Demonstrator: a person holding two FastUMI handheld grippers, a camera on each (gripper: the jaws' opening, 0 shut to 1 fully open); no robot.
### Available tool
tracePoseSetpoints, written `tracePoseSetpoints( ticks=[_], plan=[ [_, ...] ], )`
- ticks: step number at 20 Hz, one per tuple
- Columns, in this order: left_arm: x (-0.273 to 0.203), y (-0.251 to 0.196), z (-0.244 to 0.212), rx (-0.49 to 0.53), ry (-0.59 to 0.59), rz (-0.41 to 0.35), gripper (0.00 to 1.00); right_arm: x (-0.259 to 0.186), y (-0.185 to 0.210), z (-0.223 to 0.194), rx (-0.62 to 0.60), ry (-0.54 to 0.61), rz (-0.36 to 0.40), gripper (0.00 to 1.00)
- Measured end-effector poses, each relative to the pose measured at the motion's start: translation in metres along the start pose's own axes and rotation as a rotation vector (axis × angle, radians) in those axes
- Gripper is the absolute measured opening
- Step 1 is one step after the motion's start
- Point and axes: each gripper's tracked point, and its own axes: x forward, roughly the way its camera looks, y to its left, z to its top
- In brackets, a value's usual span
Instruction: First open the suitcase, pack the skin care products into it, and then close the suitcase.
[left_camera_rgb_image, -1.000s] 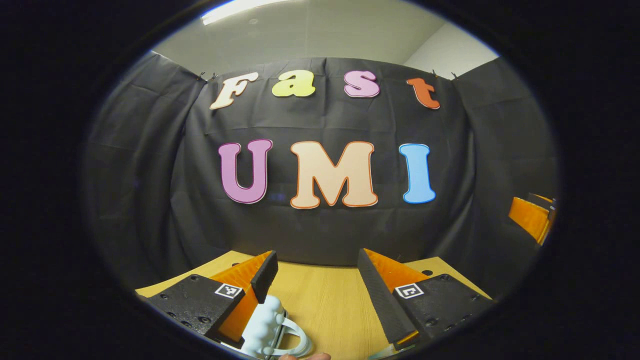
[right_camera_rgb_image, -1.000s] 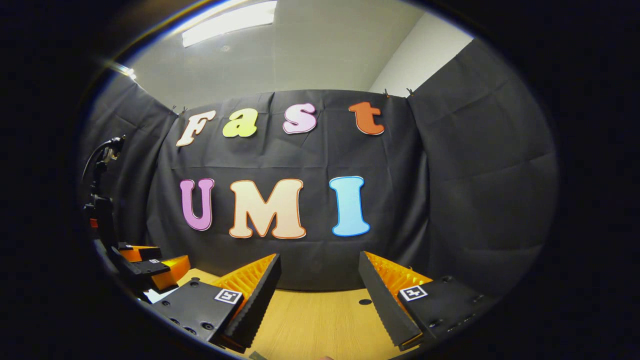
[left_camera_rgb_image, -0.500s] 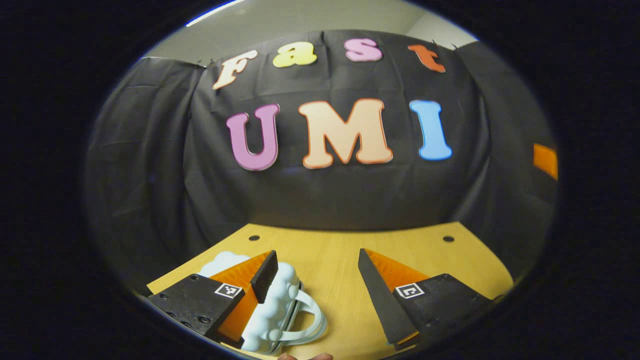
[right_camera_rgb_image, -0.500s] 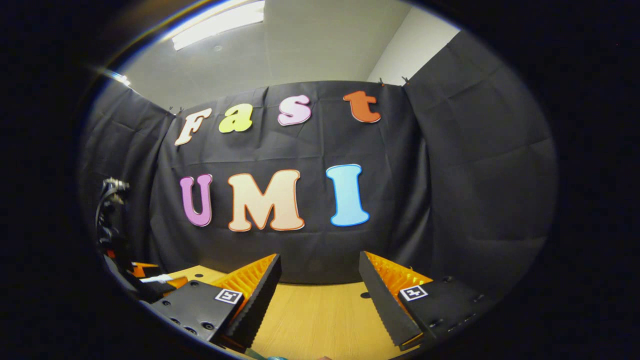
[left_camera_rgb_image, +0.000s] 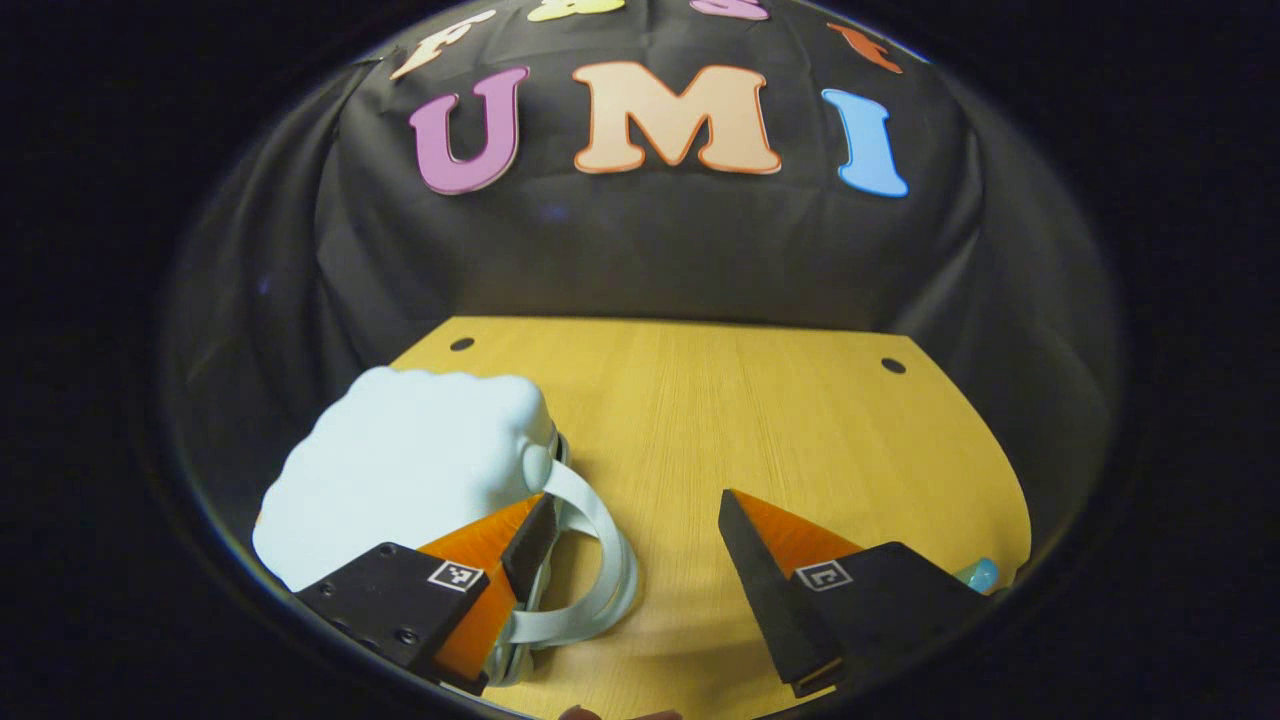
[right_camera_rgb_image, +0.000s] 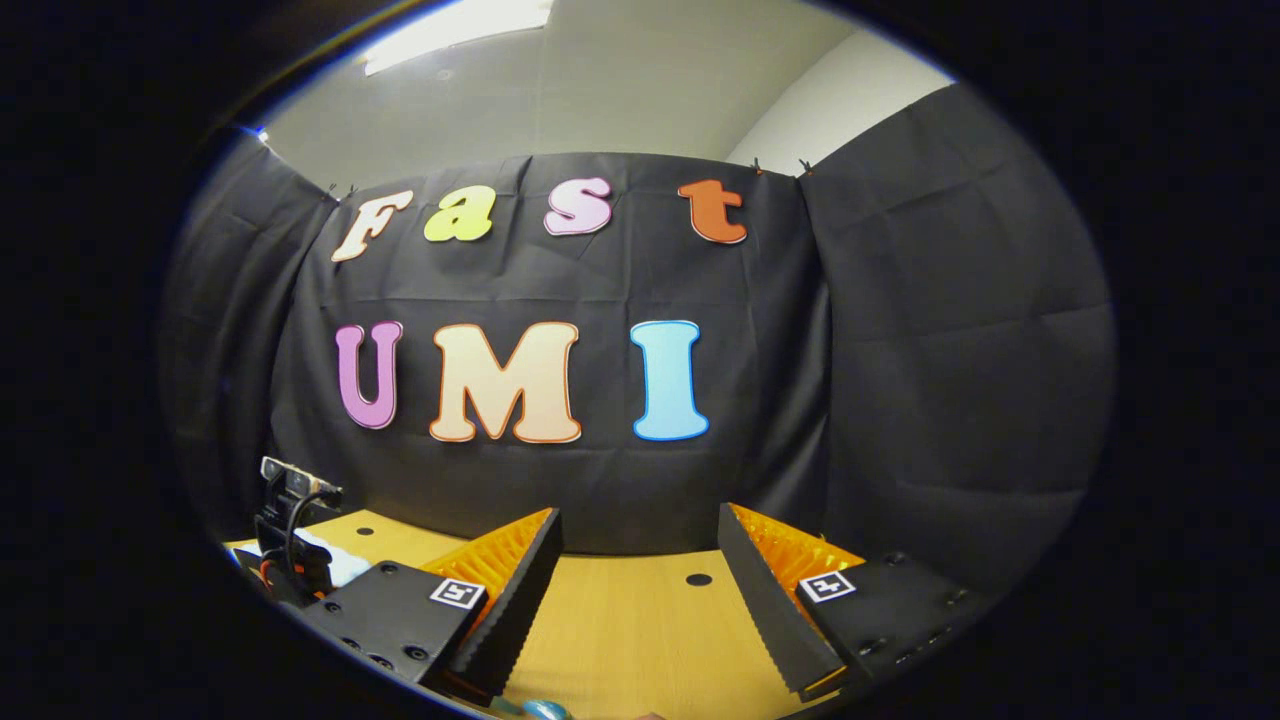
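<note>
A small pale, puffy suitcase (left_camera_rgb_image: 400, 470) lies shut on the wooden table (left_camera_rgb_image: 760, 420), at the left of the left gripper view. Its loop handle (left_camera_rgb_image: 612, 560) points toward the table's middle. My left gripper (left_camera_rgb_image: 635, 505) hangs open just above the table; its left finger (left_camera_rgb_image: 525, 540) overlaps the case's handle edge, its right finger is over bare wood. A small teal item (left_camera_rgb_image: 980, 573) peeks out past the right finger. In the right gripper view my right gripper (right_camera_rgb_image: 640, 520) is open and holds nothing, with a teal item (right_camera_rgb_image: 545, 710) at the bottom edge.
The black cloth wall closes off the table's far side. Two small holes (left_camera_rgb_image: 893, 366) mark the far corners of the table. In the right gripper view the other gripper's body with cables (right_camera_rgb_image: 292, 545) is low at the left.
The left gripper has tipped down and come nearer the table, so the whole suitcase top now shows. In the right gripper view the other gripper has sunk lower; the right gripper has hardly moved.
</note>
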Motion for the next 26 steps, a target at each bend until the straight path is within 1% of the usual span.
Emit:
tracePoseSetpoints(
  ticks=[2, 4, 5, 7, 9, 10, 12, 13, 14, 15, 16, 19, 23, 24, 26],
  plan=[
    [0.008, -0.004, -0.017, -0.034, 0.065, -0.032, 0.97, -0.003, 0.001, 0.001, -0.025, 0.005, -0.013, 0.98],
    [0.017, -0.005, -0.03, -0.065, 0.119, -0.041, 0.97, -0.005, 0.001, 0.002, -0.037, 0.006, -0.027, 0.98],
    [0.021, -0.004, -0.035, -0.072, 0.144, -0.041, 0.97, -0.006, 0.002, 0.002, -0.038, 0.007, -0.032, 0.98],
    [0.027, 0.001, -0.041, -0.051, 0.173, -0.03, 0.96, -0.008, 0.006, -0.002, -0.042, 0.02, -0.029, 0.98],
    [0.033, -0.004, -0.047, -0.05, 0.201, -0.067, 0.88, -0.008, 0.01, -0.01, -0.06, 0.039, -0.018, 0.98],
    [0.035, -0.005, -0.053, -0.064, 0.226, -0.078, 0.78, -0.008, 0.01, -0.01, -0.069, 0.045, -0.015, 0.98],
    [0.036, 0.003, -0.058, -0.063, 0.256, -0.056, 0.6, -0.008, 0.009, -0.009, -0.078, 0.042, -0.019, 0.99],
    [0.035, 0.009, -0.056, -0.055, 0.254, -0.047, 0.62, -0.007, 0.01, -0.007, -0.08, 0.034, -0.018, 0.99],
    [0.035, 0.012, -0.057, -0.056, 0.258, -0.042, 0.41, -0.007, 0.012, -0.008, -0.086, 0.029, -0.014, 0.99],
    [0.034, 0.015, -0.055, -0.061, 0.267, -0.036, 0.31, -0.007, 0.015, -0.009, -0.093, 0.027, -0.005, 1.0],
    [0.035, 0.016, -0.058, -0.061, 0.285, -0.037, 0.12, -0.005, 0.018, -0.011, -0.1, 0.029, 0.006, 1.0],
    [0.033, 0.015, -0.06, -0.001, 0.332, -0.082, 0.09, -0.002, 0.026, -0.013, -0.097, 0.032, 0.033, 0.99],
    [0.028, 0.012, -0.051, -0.028, 0.31, -0.082, 0.01, 0.004, 0.032, -0.011, -0.076, 0.018, 0.061, 0.99],
    [0.024, 0.012, -0.049, -0.009, 0.308, -0.083, 0.0, 0.005, 0.033, -0.01, -0.071, 0.011, 0.068, 0.98],
    [0.014, 0.012, -0.039, 0.052, 0.287, -0.083, 0.0, 0.007, 0.035, -0.007, -0.065, -0.001, 0.081, 0.99]
  ],
)
